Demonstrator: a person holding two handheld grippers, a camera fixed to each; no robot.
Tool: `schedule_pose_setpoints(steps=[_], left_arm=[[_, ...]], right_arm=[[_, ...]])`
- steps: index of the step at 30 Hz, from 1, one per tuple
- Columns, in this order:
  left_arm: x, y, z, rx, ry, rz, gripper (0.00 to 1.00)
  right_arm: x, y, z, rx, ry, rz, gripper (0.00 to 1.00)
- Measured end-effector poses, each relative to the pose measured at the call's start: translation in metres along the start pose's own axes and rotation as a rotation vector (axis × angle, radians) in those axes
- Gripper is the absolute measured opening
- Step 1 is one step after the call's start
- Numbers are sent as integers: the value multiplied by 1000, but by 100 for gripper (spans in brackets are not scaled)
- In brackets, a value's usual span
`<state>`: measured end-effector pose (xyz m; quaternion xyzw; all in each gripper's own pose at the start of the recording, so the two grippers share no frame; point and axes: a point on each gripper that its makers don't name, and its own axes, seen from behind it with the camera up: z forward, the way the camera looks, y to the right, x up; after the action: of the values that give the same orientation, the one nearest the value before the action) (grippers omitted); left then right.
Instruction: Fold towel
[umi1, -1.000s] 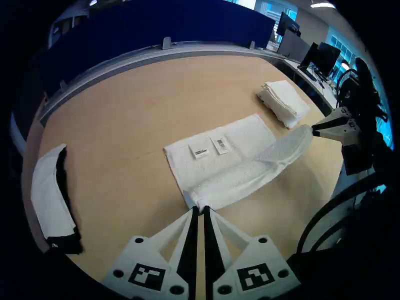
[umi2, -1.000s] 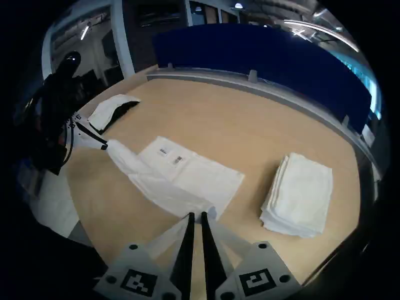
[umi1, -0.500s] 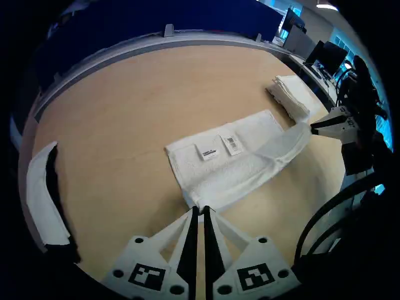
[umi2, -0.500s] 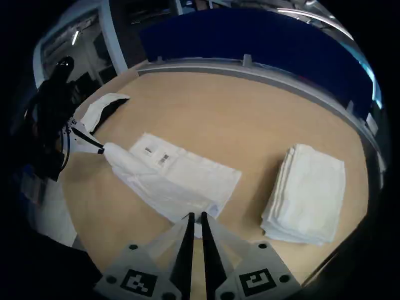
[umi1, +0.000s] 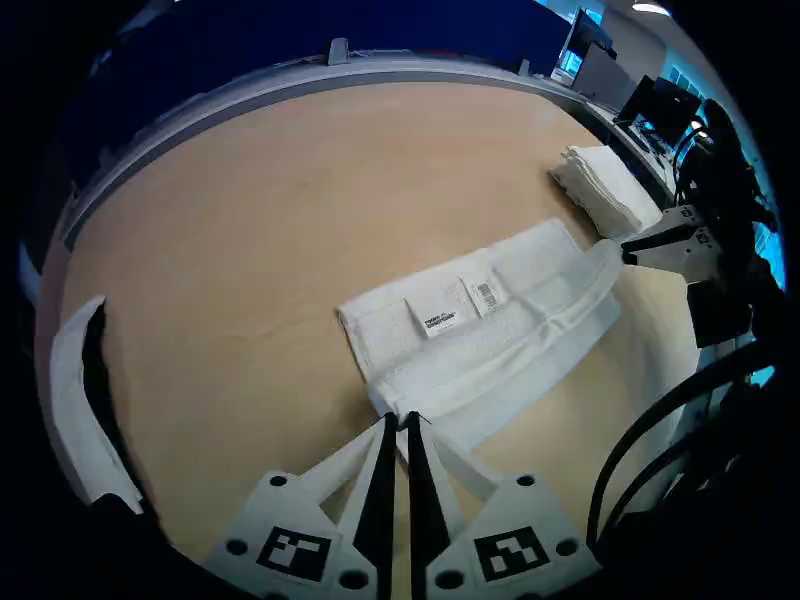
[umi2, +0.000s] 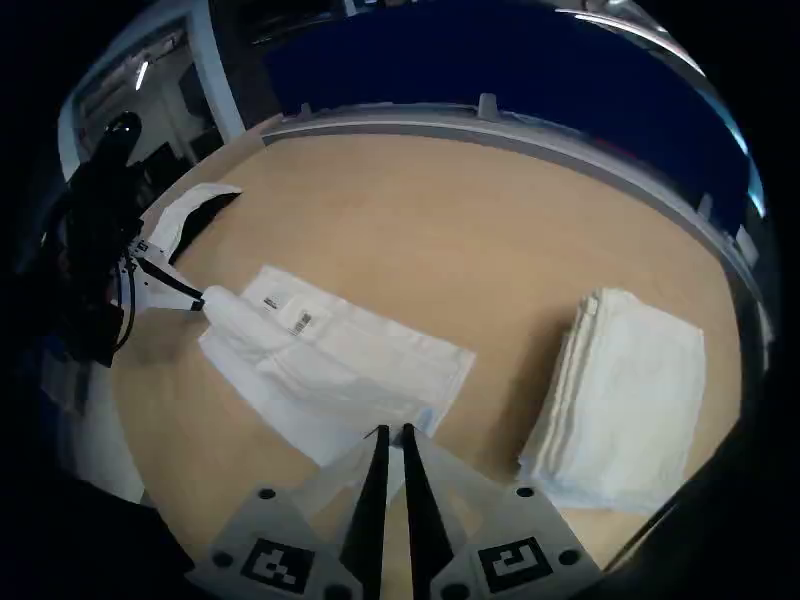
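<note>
My left tongs (umi1: 398, 418) are squeezed almost closed on one near corner of the towel (umi1: 500, 320). My right tongs (umi2: 388, 430) are squeezed the same way on the other corner. The tips hide the pinch a bit, so I only think both hold cloth. The towel lies on the wooden table (umi1: 250, 220) with its near edge rolled over a little. The first fold is only begun, and that edge must reach the far side. A pile of folded towels (umi2: 625, 390) sits nearby.

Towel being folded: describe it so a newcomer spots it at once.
On the wooden table, look toward the near edge. The flat towel lies there, part-folded, two label tags facing up, unlike the thick towel stack beside it.
</note>
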<state>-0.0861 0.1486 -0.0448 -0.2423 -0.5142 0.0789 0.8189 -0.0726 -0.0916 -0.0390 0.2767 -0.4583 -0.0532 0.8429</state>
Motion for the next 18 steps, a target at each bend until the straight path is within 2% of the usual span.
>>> schedule_pose_setpoints(steps=[15,18], left_arm=[[12,-13,24,36,-2,7,9],[14,-14,27,42,-1,12,11]], right_arm=[[5,10,23,-41,6,43,14],[7,13,27,-49,12,49,19]])
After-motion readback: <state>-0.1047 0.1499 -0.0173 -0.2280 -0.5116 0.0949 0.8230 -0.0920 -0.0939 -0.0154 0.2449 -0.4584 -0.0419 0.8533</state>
